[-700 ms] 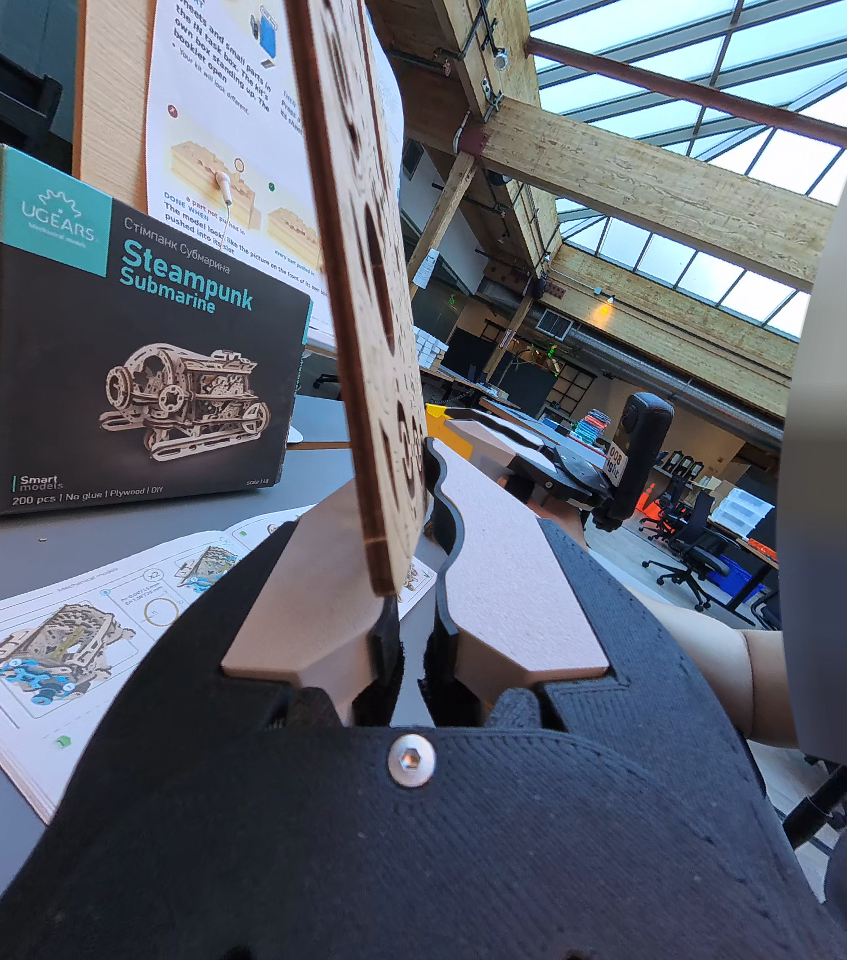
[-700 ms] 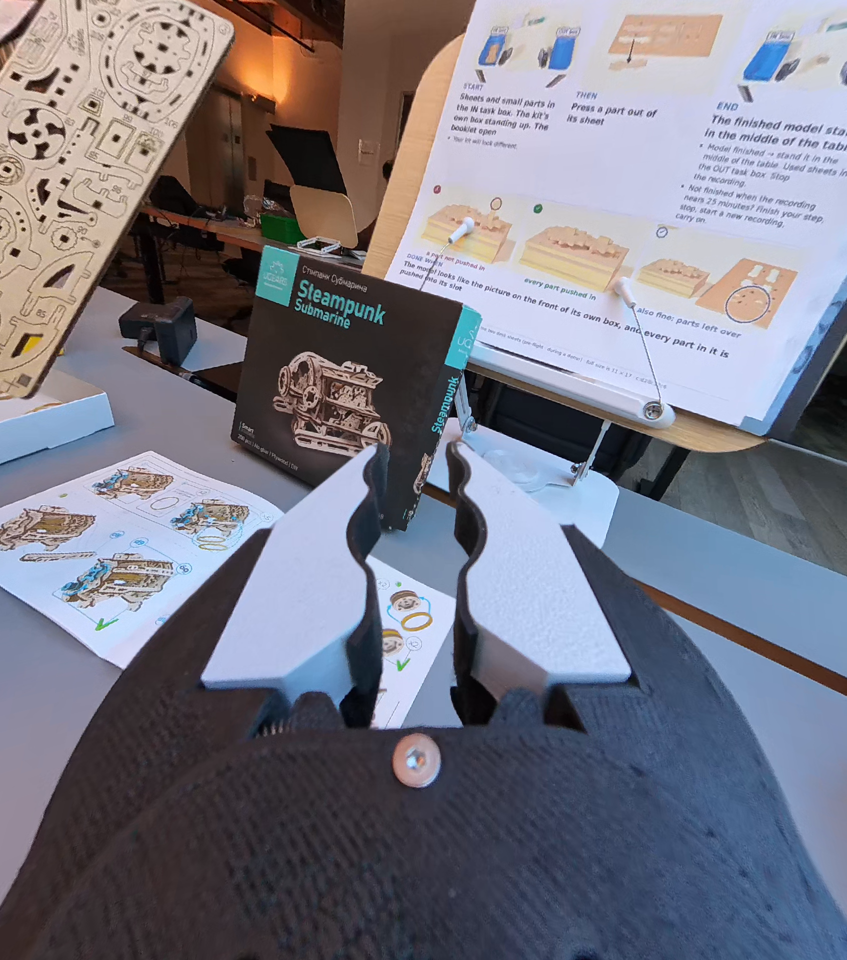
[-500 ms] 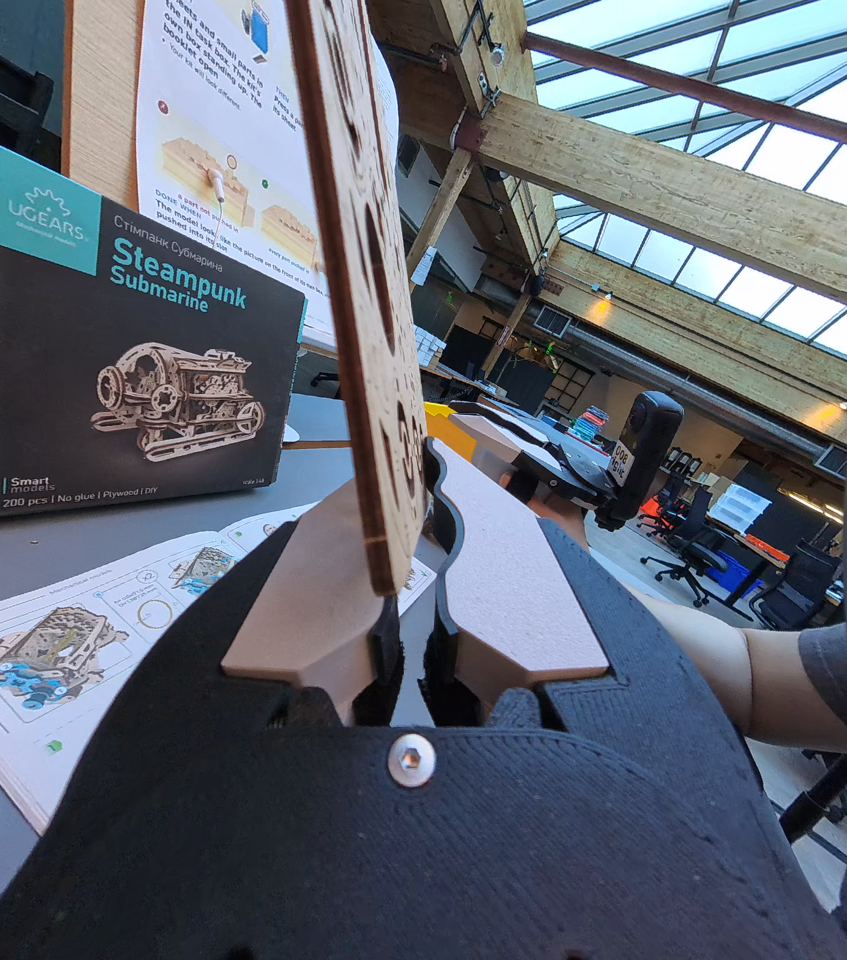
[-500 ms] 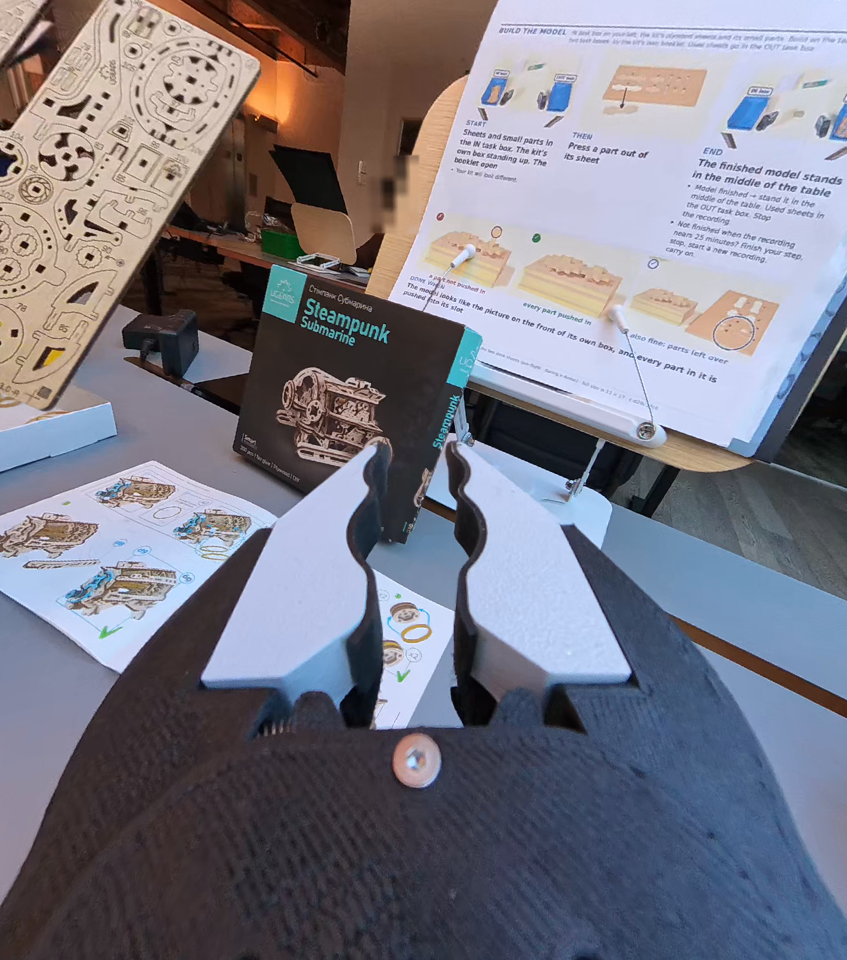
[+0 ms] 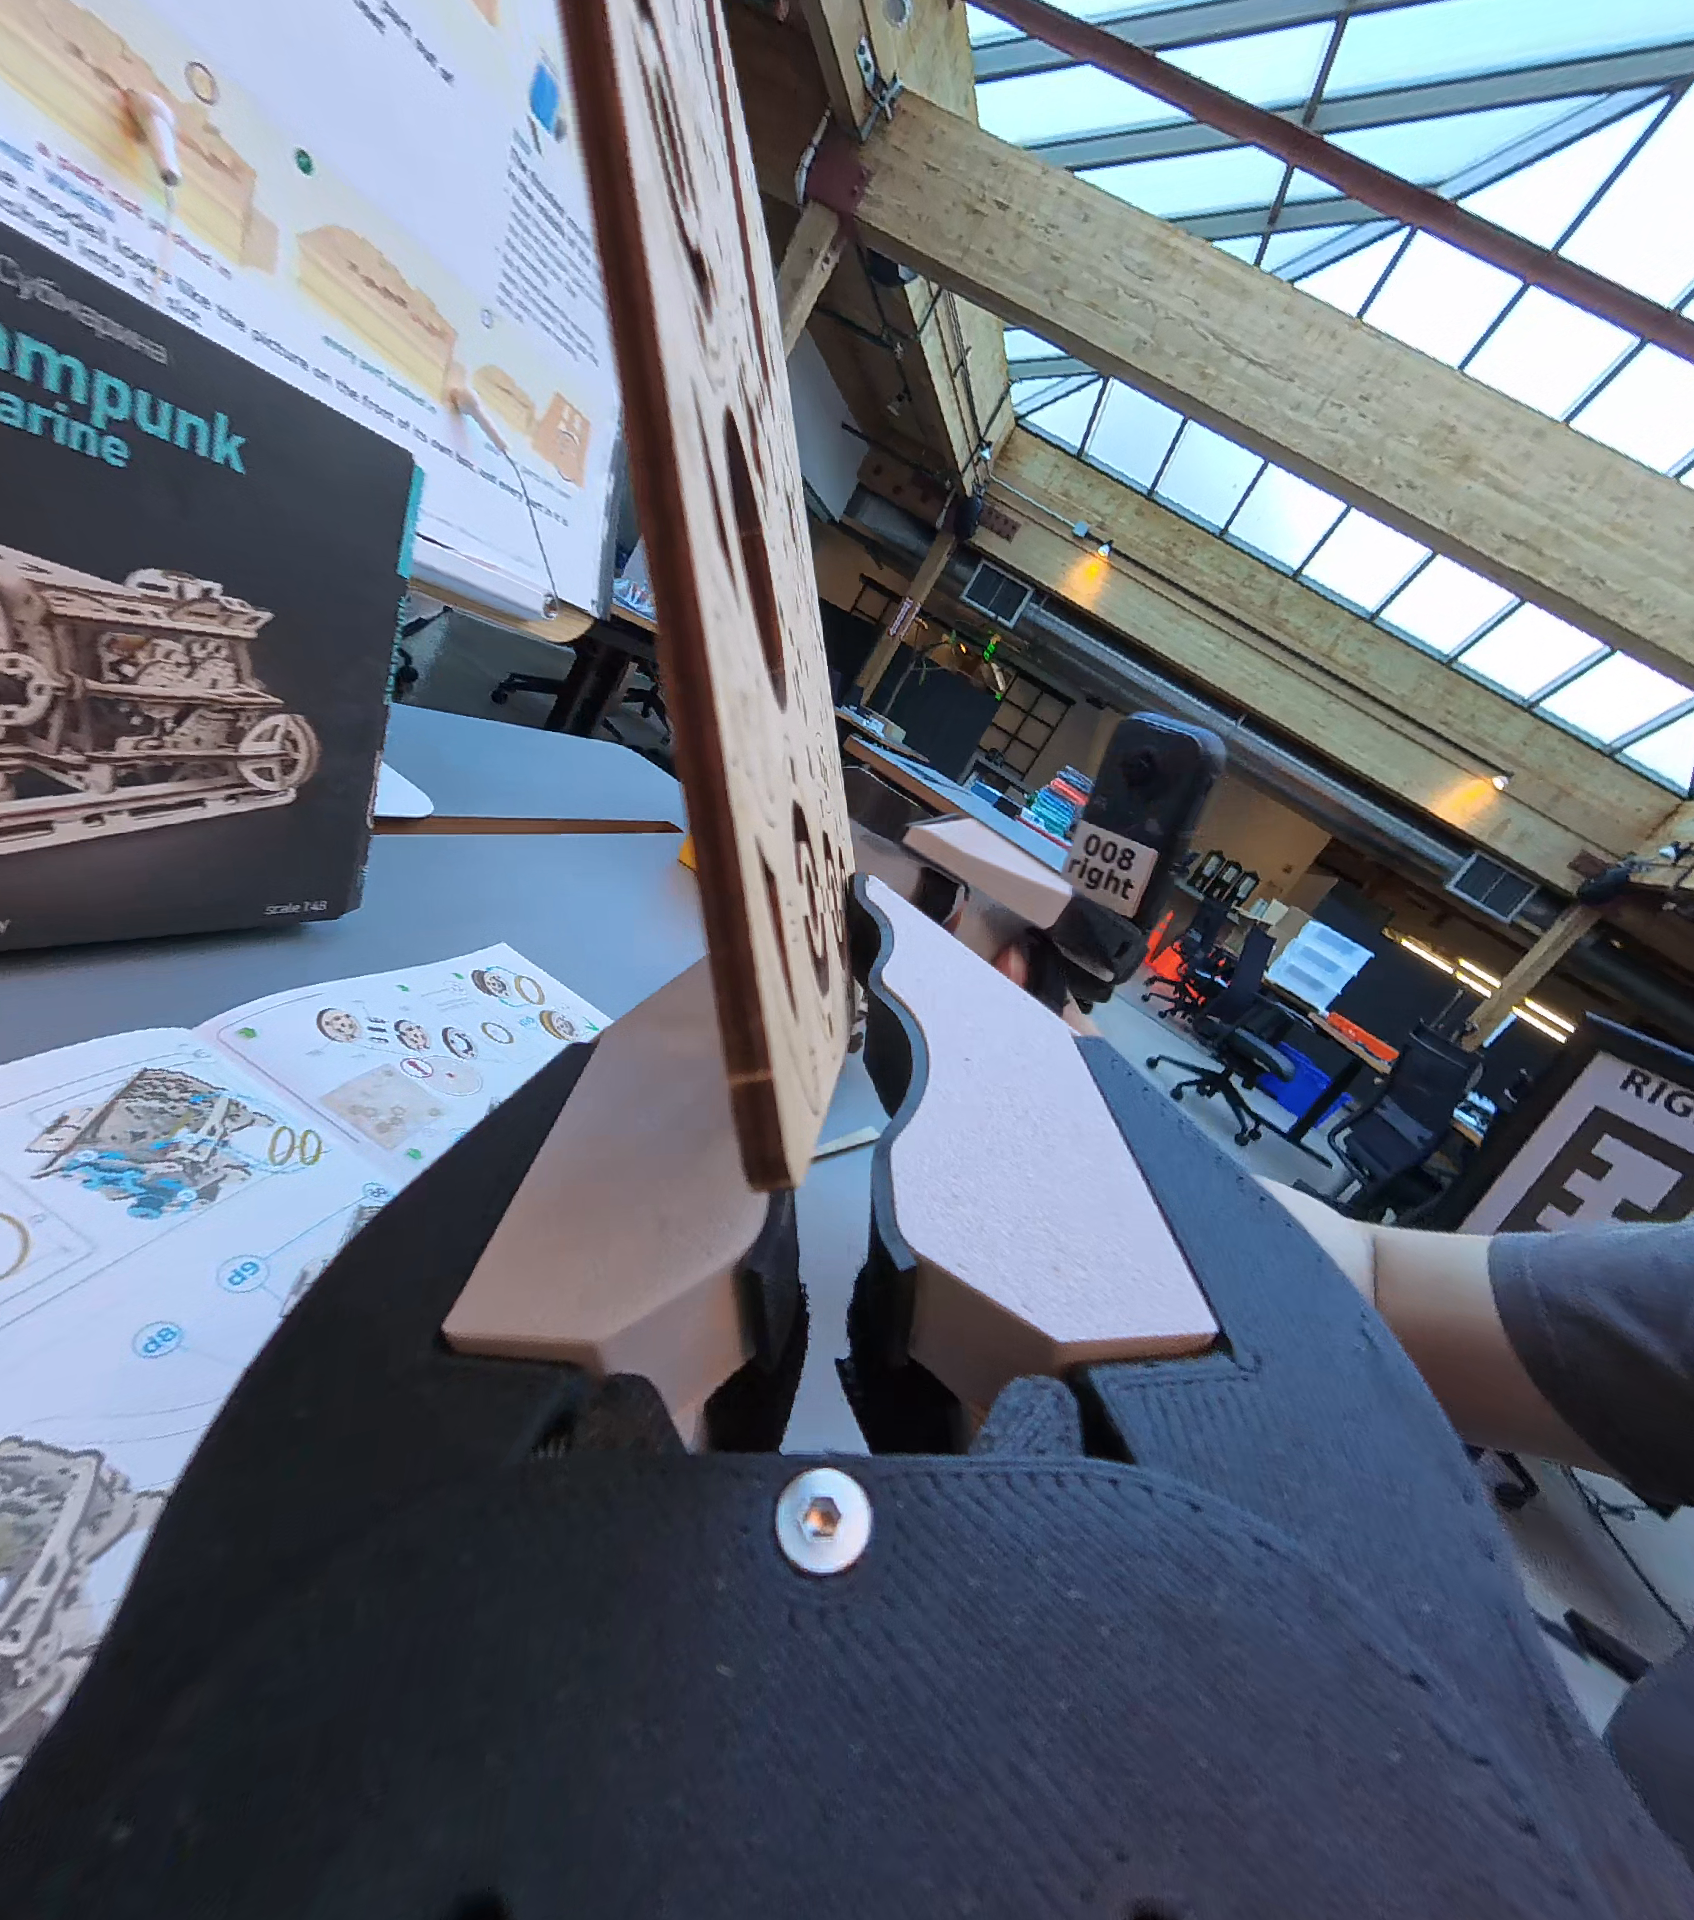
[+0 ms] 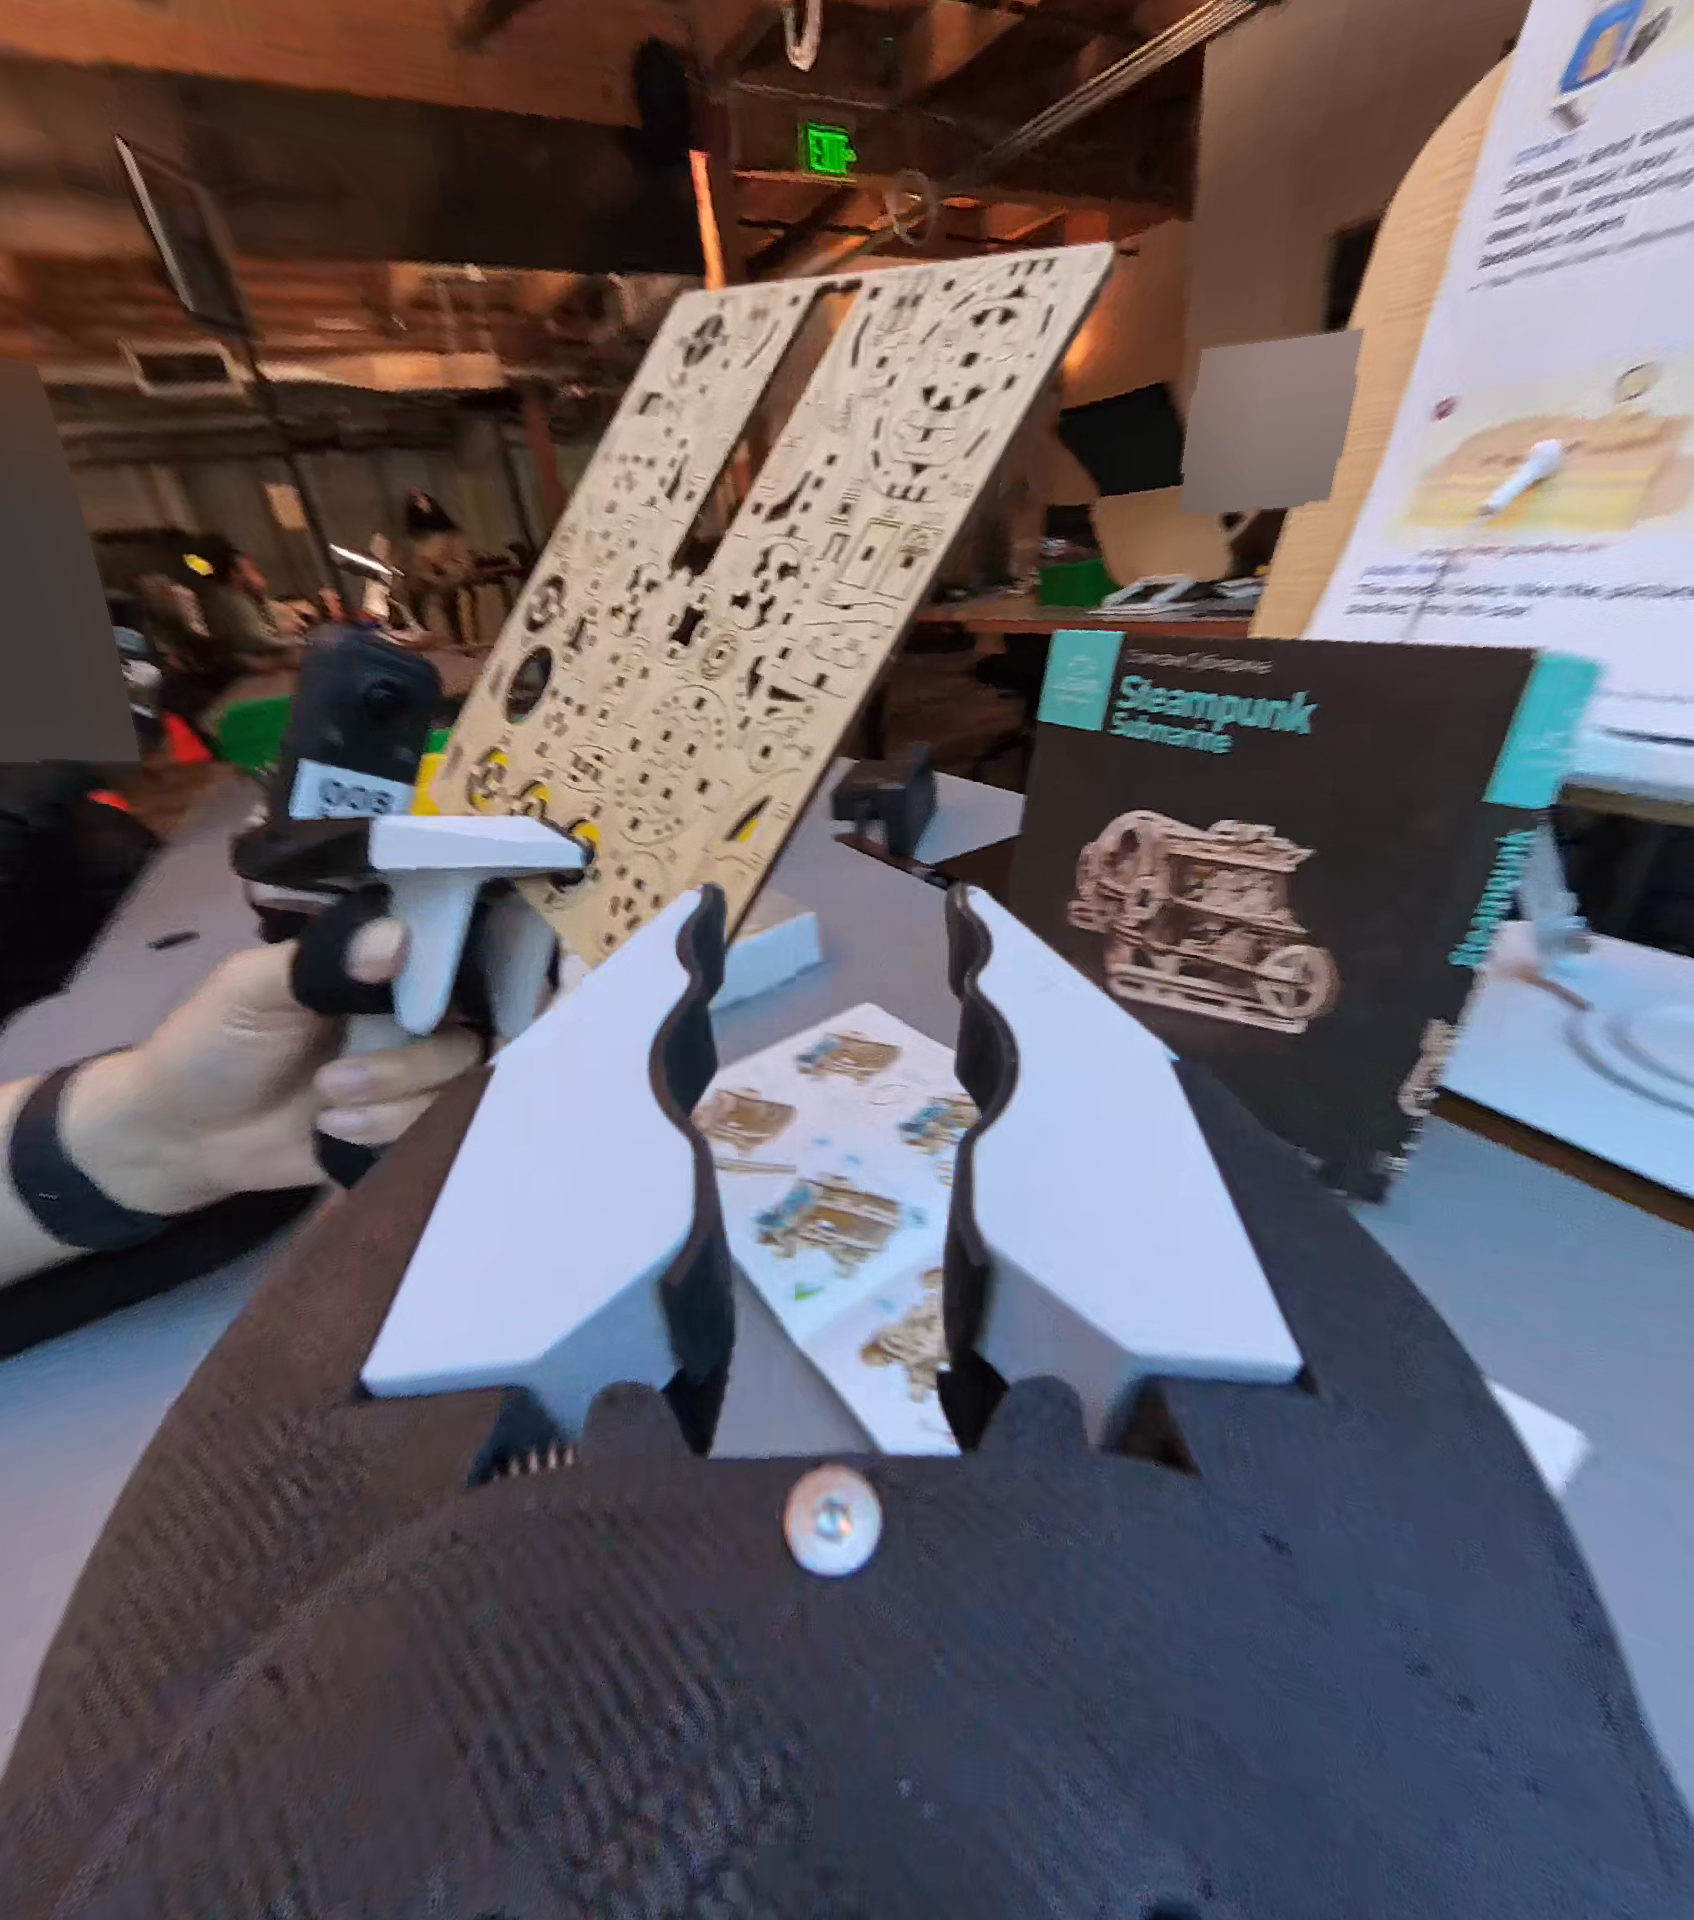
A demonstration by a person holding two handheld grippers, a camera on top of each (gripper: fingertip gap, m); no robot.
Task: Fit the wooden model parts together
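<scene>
My left gripper (image 5: 827, 1029) has its fingers clamped on the lower edge of the wooden parts sheet (image 5: 718, 540), which rises steeply through the centre of the left wrist view and blocks part of the instruction board (image 5: 323, 260) at upper left. My right gripper (image 6: 827, 1049) stands with fingers apart and empty above the open booklet (image 6: 843, 1195) on the grey table (image 6: 1601, 1455). The dark kit box (image 6: 1258, 894) stands upright at right.

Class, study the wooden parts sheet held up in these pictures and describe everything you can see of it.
The flat, pale laser-cut plywood parts sheet is rectangular with rounded corners, covered in cut outlines; several holes show where parts are gone. It leans tilted above the grey table, clamped at its lower edge by the left gripper. The open right gripper is not touching it.
</scene>
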